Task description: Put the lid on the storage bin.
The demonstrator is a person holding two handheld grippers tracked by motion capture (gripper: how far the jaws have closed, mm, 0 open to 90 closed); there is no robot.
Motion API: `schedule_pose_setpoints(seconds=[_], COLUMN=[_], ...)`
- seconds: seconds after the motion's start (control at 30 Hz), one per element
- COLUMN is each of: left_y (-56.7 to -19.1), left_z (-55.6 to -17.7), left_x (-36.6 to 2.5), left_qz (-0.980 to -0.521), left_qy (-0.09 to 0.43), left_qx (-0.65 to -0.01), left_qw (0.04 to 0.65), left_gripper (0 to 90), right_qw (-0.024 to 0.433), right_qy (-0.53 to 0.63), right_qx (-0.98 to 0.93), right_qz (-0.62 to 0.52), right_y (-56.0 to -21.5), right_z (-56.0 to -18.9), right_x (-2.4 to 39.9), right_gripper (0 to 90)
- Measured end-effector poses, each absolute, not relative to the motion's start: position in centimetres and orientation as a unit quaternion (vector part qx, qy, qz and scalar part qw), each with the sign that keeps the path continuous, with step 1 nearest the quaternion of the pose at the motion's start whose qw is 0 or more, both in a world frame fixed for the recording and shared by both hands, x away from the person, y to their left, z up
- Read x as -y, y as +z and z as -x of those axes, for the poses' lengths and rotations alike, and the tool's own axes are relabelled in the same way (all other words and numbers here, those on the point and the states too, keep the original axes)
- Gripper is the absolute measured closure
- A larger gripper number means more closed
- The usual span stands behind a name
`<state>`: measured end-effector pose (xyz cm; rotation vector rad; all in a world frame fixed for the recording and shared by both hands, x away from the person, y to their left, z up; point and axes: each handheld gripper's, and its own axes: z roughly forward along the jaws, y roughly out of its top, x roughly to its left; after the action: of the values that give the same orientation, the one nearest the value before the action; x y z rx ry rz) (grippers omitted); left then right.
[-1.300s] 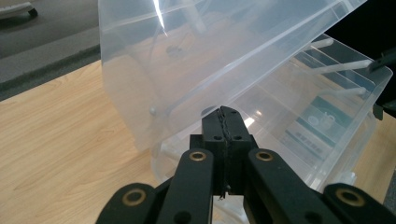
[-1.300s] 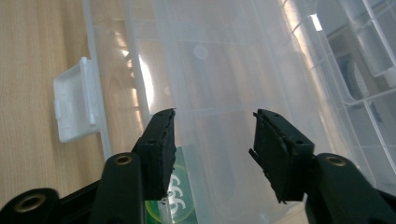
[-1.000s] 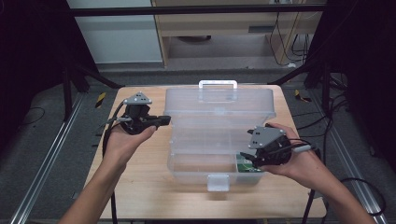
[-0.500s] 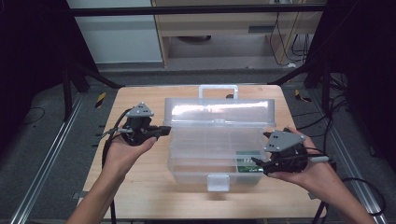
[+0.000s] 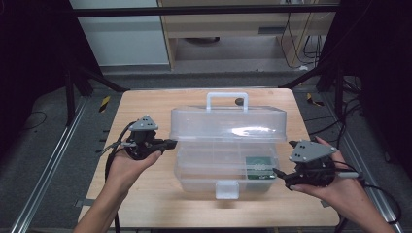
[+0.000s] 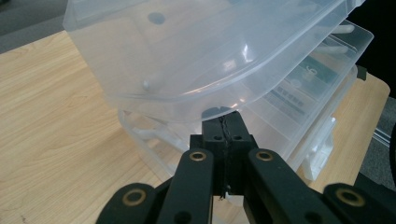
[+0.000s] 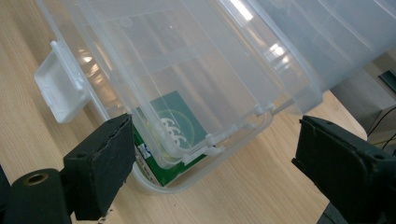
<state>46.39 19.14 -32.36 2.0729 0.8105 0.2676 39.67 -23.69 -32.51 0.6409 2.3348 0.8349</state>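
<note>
Counter (image 5: 145,204): light wooden top; the clear plastic storage box (image 5: 226,165) sits at its middle, nearer the front edge than the back
Box: see-through, with a white latch (image 5: 227,189) on its front wall and a carry handle (image 5: 227,99) on top; the lid (image 5: 227,124) is raised at the front and sits tilted above the base
Contents: a green packet (image 5: 260,167) lies in the box's front right part, seen through the wall; in the right gripper view it rests low, against the corner (image 7: 173,135)
Left gripper (image 5: 170,143): at the box's left end, jaws clenched together with nothing between them; in the left gripper view the closed tips (image 6: 226,128) sit just under the lid's rim, though contact cannot be told
Right gripper (image 5: 277,172): off the box's front right corner, near the counter's right edge; its jaws have just been opening and now stand released and wide (image 7: 210,158), with the box corner between them and the pads clear of it
</note>
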Motion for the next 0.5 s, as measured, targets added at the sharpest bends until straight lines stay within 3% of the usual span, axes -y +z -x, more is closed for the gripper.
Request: schedule_pose_setpoints(seconds=[0.5], left_y=[-33.4], left_z=[-46.0], left_x=[-19.3], left_qz=[-0.835], left_qy=[0.105], left_qx=[-0.324], left_qw=[0.433], left_gripper=[90.0], right_qw=[0.304], right_qy=[0.319], right_qx=[-0.852], right_qz=[-0.283], right_y=[-33.3], right_z=[-39.2], right_x=[26.0], right_gripper=[7.6])
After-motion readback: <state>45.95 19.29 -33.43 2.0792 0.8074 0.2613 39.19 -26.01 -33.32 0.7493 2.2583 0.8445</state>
